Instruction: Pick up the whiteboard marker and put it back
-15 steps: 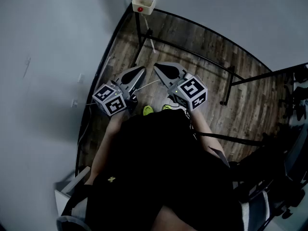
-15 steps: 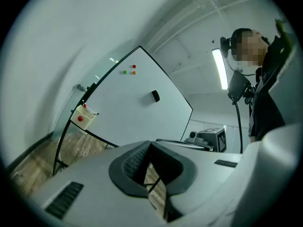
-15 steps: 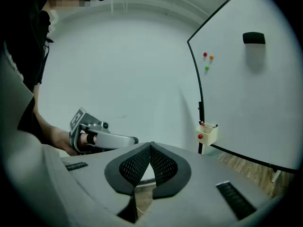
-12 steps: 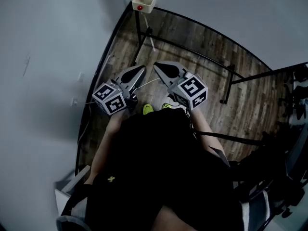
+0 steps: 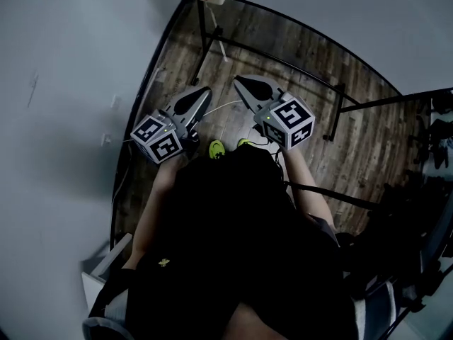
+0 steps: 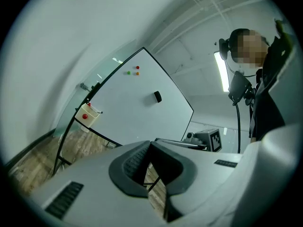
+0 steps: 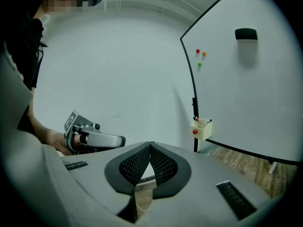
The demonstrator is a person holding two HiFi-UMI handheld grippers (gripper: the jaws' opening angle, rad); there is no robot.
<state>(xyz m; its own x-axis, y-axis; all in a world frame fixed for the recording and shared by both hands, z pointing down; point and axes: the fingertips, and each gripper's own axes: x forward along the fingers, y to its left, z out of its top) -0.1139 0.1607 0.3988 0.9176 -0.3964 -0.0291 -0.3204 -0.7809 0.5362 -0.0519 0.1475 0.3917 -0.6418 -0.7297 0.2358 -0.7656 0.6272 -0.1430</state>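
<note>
Left gripper [image 6: 150,144] and right gripper [image 7: 150,145] both pressed together, empty, well apart from whiteboard [image 7: 246,89] marker tray [image 7: 201,129]; pick-up apparently not under way.

The person wears a black top [image 5: 226,246] and neon yellow-green shoes [image 5: 216,148], which peek out at twelve o'clock of the torso. Each hand carries a light grey, wedge-shaped gripper with black textured pads [image 7: 134,167]: the left gripper [image 5: 200,94] at eleven o'clock, the right gripper [image 5: 243,85] at one. Behind each sits a white cube printed with black square markers, the left cube [image 5: 157,139] and the right cube [image 5: 289,122]. A thin white cable [image 5: 221,110] runs between the grippers.
</note>
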